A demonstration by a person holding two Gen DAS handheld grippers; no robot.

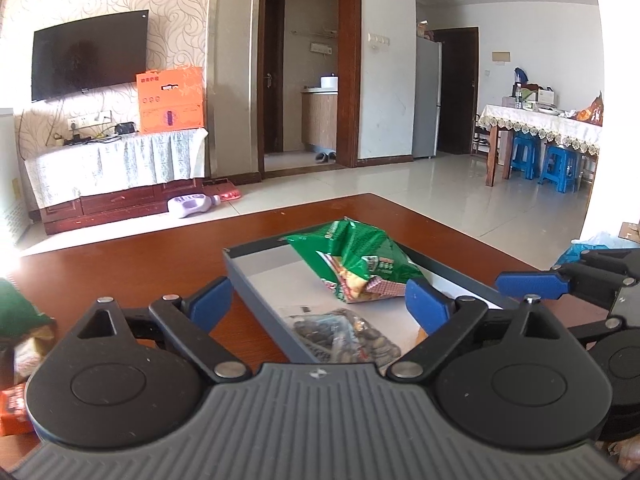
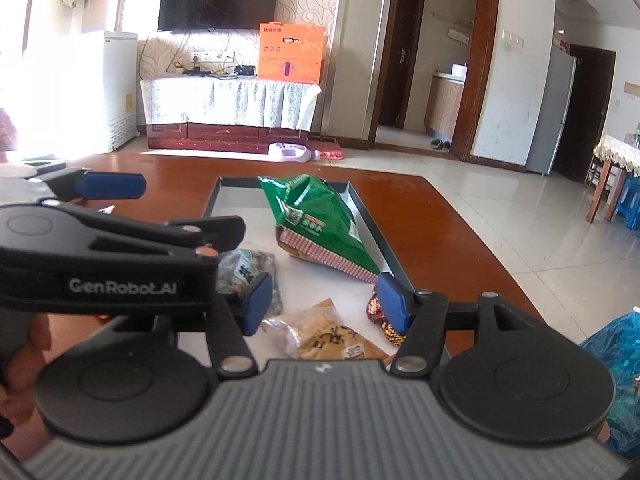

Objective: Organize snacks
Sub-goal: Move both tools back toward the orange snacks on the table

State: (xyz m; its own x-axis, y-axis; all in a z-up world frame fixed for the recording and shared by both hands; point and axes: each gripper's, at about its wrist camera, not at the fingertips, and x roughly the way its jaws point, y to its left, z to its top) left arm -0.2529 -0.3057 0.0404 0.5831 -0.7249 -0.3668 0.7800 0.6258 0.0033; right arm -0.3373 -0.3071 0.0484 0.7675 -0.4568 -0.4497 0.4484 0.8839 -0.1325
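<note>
Green snack bag lies in the grey tray at the far end, tipped against the right rim at about 1 o'clock from the right claw. Nearer in the tray: a clear packet of dark seeds at 10 o'clock, a tan biscuit packet directly under the claw, a red foil sweet touching the right fingertip. Tray sits on the red-brown desk.

Right claw: fingers apart, empty. Left claw: fingers wide apart, empty, straddling the tray's near left corner; seed packet between them.

Risks, as judged:
- Left claw's left finger hangs outside the tray wall; closing from here would likely pinch the wall, not a packet.
- The two tools overlap closely; a collision seems possible.
- Green bag looks puffed; a hard squeeze could crush the contents.
- More packets lie loose at the left desk edge and could be knocked off.

Writing: "GenRobot.AI" on the left tool's side. Bag and orange box print too small to read.
</note>
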